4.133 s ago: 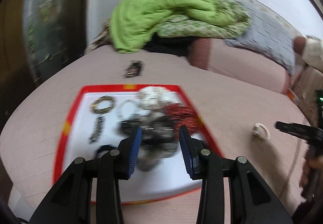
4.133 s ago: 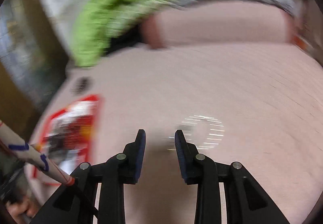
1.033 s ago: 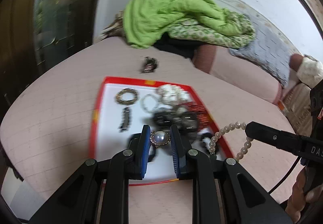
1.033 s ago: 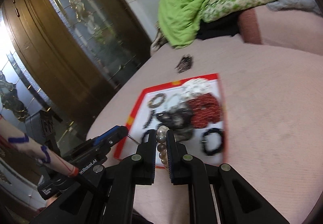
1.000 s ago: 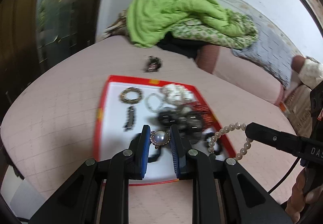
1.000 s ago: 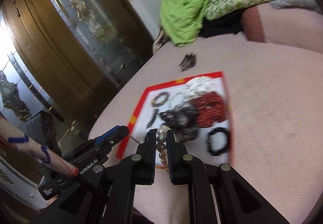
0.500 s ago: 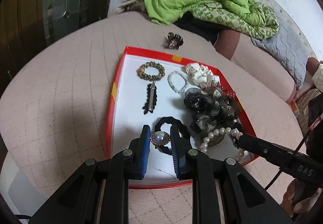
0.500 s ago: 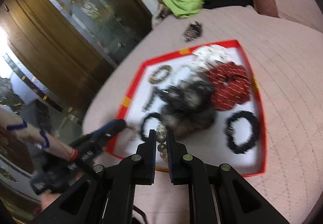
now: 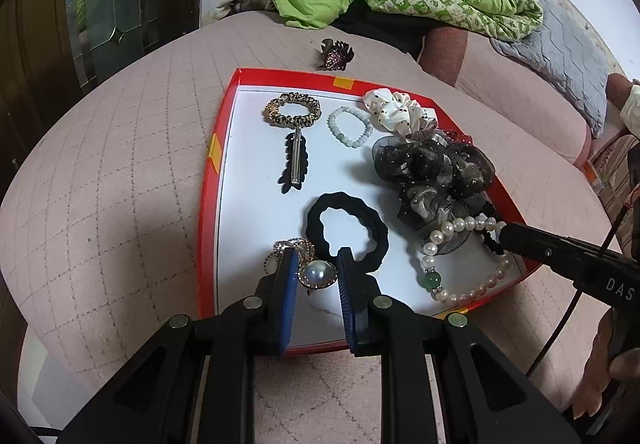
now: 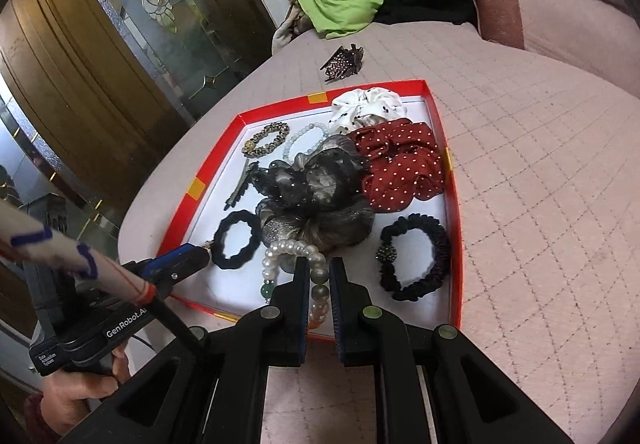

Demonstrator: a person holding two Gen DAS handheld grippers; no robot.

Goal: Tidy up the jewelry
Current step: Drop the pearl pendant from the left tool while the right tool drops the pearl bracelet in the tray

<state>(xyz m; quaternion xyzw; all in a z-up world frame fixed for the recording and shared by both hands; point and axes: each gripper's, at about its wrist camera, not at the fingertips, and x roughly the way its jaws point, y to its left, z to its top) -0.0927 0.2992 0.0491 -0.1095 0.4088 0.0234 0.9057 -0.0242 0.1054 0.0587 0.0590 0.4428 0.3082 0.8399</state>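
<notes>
Lowering both pieces into the red tray (image 9: 208, 180), the person now has each gripper just above its white floor, where a second ago they hung higher: the left gripper (image 9: 317, 276) is clamped on a pearl brooch (image 9: 318, 274) at the near-left corner, the right gripper (image 10: 319, 284) pinches a pearl bracelet (image 9: 460, 244) whose loose end already lies on the tray. Beyond sit a black hair tie (image 9: 346, 230), scrunchies, and a hair claw (image 9: 335, 54) on the bed; release looks imminent.
</notes>
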